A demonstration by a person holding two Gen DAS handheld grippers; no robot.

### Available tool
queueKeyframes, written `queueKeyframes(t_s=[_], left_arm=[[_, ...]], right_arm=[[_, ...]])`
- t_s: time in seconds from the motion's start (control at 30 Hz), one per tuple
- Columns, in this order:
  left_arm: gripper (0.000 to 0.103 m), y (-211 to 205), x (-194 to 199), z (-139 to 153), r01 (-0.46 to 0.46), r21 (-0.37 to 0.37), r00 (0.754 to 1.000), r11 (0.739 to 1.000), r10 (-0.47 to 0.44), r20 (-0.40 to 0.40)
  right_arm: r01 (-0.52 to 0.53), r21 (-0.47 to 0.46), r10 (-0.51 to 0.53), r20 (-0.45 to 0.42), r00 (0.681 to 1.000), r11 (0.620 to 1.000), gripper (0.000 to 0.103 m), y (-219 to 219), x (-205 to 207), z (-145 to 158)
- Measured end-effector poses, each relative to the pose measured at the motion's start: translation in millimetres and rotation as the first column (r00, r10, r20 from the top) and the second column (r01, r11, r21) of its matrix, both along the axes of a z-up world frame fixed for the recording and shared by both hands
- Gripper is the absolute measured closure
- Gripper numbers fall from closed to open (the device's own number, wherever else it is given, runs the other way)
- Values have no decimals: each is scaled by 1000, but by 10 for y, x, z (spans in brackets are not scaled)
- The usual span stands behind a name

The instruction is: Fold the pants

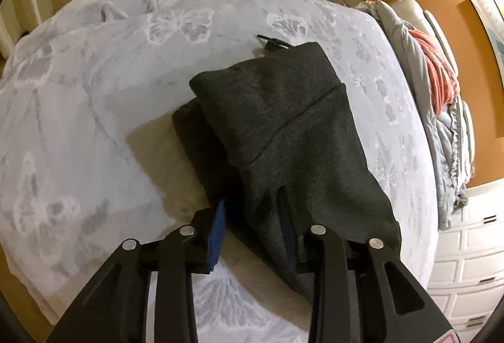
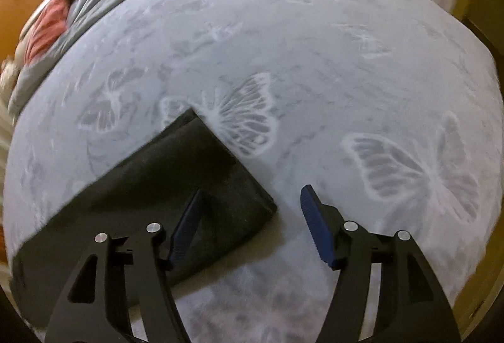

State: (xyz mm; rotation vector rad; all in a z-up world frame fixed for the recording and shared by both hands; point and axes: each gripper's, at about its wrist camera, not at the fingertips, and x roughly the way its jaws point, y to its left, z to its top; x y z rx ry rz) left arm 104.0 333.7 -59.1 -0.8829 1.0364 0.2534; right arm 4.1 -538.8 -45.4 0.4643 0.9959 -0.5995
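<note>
Here the pants (image 1: 283,128) are lying on the bed (image 1: 94,109), long axis stretching away from the left gripper (image 1: 256,232), which is pinching fabric; the right gripper (image 2: 252,217) is hovering wide open, empty, over their corner.

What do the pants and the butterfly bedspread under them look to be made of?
Pants: dark charcoal knit, likely fleece or sweatshirt cotton; matte, heathered, thick soft folds, stitched seam. Butterfly bedspread: pale grey plush, probably polyester fleece or velvet; faint sheen, with the butterflies pressed or cut into the pile. Both are guesses from the look alone.
</note>
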Motion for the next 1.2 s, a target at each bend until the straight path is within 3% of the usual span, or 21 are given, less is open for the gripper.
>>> queueKeyframes(t_s=[0.03,0.1,0.13,0.17,0.23,0.33,0.4,0.47,0.5,0.53,0.67,0.8,0.83,0.87,0.9,0.93,0.97,1.03,1.1,1.17,1.2], left_arm=[[73,-4,23,-19,15,5,1000,1000,-15,-5],[82,-25,66,4,42,36,999,998,-42,3],[99,-37,69,61,43,83,999,996,-45,19],[100,-36,66,96,40,101,998,994,-43,34],[99,-3,59,118,26,104,998,994,-31,46],[97,111,-74,103,-44,-32,995,999,46,89],[87,170,-169,227,-68,-58,982,996,77,172],[52,201,-204,299,-103,-3,979,995,101,176],[37,216,-218,289,-142,29,978,989,136,155],[37,223,-207,256,-167,39,978,985,161,132],[37,286,-100,-73,-196,-108,979,975,200,32],[34,232,6,-49,-181,-59,981,982,184,56],[45,167,69,-50,-127,-51,988,991,131,78],[59,120,116,-75,-86,-50,993,995,90,78],[85,80,155,-92,-61,-44,995,997,64,74],[92,49,178,-96,-40,-54,996,998,44,84],[93,62,164,-64,-50,-64,993,997,57,104],[94,129,48,93,-50,-135,977,990,76,201],[94,179,-49,183,-48,-163,967,985,86,239],[93,202,-78,104,-54,-133,982,990,77,173],[93,232,-52,-55,-61,-147,992,987,76,100]], right_arm=[[-7,-19,7,16,1000,1000,95,18,14,69],[-11,-2,11,187,982,1000,96,63,-76,421],[-8,2,8,264,965,1000,96,71,-118,578],[-5,-9,7,319,948,1000,96,62,-163,681],[63,-65,-46,238,970,996,92,-42,-113,532],[152,53,-154,16,988,987,90,-307,-143,34],[145,61,-149,56,987,988,90,-320,-222,111],[112,68,-119,97,988,991,73,-268,-265,226],[109,87,-118,112,987,990,37,-230,-297,258],[114,97,-125,118,985,989,18,-172,-298,263],[90,216,-113,100,989,972,19,-99,-240,151],[80,220,-95,59,994,972,18,4,-163,21],[70,217,-81,47,996,974,18,41,-146,-42],[55,193,-63,36,997,980,20,66,-89,-103],[43,147,-48,32,998,988,41,100,-67,-93],[18,126,-23,41,999,992,71,124,-29,-72],[-4,139,-5,67,998,990,88,116,1,-43],[-3,182,-31,184,983,983,93,74,-29,169],[-28,172,-24,290,957,985,93,71,-128,466],[-25,133,-12,271,962,991,93,21,-171,480],[-5,135,-22,194,981,991,93,-46,-162,295]])
